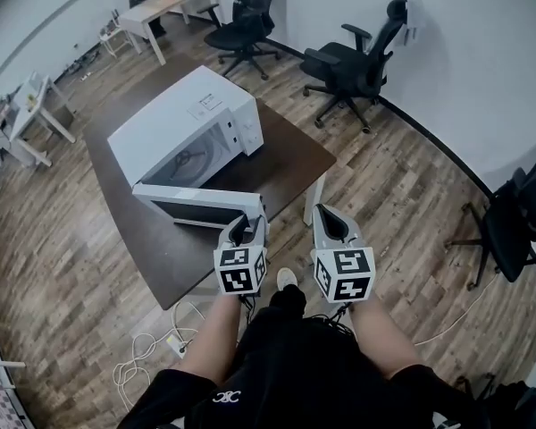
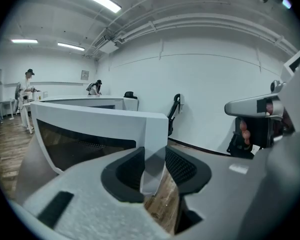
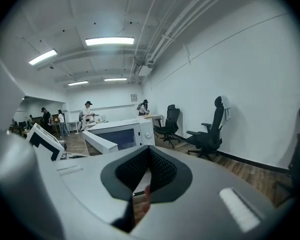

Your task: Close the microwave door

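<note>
Door (image 1: 201, 206) hangs open off microwave (image 1: 192, 114) on table (image 1: 286, 164); stiff, light, hinged, likely swings easily. Left gripper (image 1: 242, 229) clamped on its free corner, best leverage there. Right gripper (image 1: 332, 223) pinched closed, empty.

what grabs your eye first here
A white microwave sits on a dark table mid-room, its microwave door swung wide open. The left gripper has that door's free edge between its jaws, while the right gripper hangs shut and empty beside it.
</note>
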Action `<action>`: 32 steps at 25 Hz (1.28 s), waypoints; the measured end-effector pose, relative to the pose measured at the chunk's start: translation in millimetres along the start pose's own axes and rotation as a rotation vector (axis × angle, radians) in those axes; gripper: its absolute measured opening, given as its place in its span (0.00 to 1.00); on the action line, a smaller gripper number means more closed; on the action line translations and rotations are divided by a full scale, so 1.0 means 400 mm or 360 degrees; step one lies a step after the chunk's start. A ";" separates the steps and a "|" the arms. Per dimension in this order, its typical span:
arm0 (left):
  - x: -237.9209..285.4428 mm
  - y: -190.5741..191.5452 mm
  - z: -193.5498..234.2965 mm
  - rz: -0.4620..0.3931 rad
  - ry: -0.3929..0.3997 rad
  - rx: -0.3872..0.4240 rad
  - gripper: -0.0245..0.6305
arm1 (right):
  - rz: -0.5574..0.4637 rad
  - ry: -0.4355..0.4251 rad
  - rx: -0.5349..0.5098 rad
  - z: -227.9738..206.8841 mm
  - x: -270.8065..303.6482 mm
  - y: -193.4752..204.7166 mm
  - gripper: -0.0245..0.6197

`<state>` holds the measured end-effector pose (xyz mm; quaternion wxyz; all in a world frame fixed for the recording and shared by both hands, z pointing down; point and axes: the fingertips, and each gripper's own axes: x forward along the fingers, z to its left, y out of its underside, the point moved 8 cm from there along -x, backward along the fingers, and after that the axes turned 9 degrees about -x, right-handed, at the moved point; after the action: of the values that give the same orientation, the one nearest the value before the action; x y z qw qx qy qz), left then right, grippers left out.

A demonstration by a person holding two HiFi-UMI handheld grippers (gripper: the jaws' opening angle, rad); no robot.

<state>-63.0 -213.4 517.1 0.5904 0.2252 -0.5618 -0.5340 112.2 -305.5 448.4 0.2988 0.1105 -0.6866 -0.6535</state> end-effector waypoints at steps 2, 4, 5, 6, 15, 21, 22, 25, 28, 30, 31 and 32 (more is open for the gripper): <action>0.028 -0.013 -0.002 -0.0022 -0.0011 -0.0024 0.26 | -0.0002 -0.0003 -0.0006 -0.019 0.033 -0.011 0.05; 0.057 -0.027 -0.007 -0.0042 -0.0048 -0.0043 0.26 | 0.0004 -0.0013 -0.0018 -0.038 0.067 -0.022 0.05; 0.071 -0.035 -0.008 -0.0049 -0.0069 -0.0048 0.26 | 0.0007 -0.0019 -0.0024 -0.047 0.084 -0.027 0.05; 0.084 -0.042 -0.008 -0.0053 -0.0089 -0.0052 0.26 | 0.0009 -0.0023 -0.0027 -0.056 0.102 -0.033 0.05; 0.219 -0.113 -0.006 -0.0096 -0.0329 -0.0163 0.26 | 0.0012 0.0010 -0.0023 -0.163 0.245 -0.083 0.05; 0.299 -0.159 0.016 -0.0097 -0.0406 -0.0225 0.26 | 0.0032 -0.0020 -0.0039 -0.194 0.341 -0.103 0.05; 0.311 -0.168 0.019 -0.0091 -0.0412 -0.0232 0.26 | 0.0033 -0.0028 -0.0045 -0.195 0.356 -0.109 0.05; 0.340 -0.192 0.031 -0.0082 -0.0426 -0.0246 0.26 | 0.0031 -0.0046 -0.0052 -0.196 0.394 -0.124 0.05; 0.366 -0.210 0.043 -0.0103 -0.0447 -0.0254 0.26 | 0.0048 -0.0080 -0.0056 -0.194 0.435 -0.124 0.05; 0.381 -0.219 0.050 -0.0106 -0.0459 -0.0268 0.26 | 0.0065 -0.0116 -0.0066 -0.190 0.463 -0.120 0.05; 0.386 -0.221 0.053 -0.0107 -0.0463 -0.0277 0.26 | 0.0069 -0.0133 -0.0069 -0.188 0.476 -0.120 0.05; 0.390 -0.223 0.055 -0.0111 -0.0468 -0.0285 0.26 | 0.0069 -0.0149 -0.0070 -0.188 0.487 -0.121 0.05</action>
<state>-148.1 -373.1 511.7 0.5007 0.1105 -0.5840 -0.6293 -13.1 -479.6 450.9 0.2827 0.0582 -0.6877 -0.6662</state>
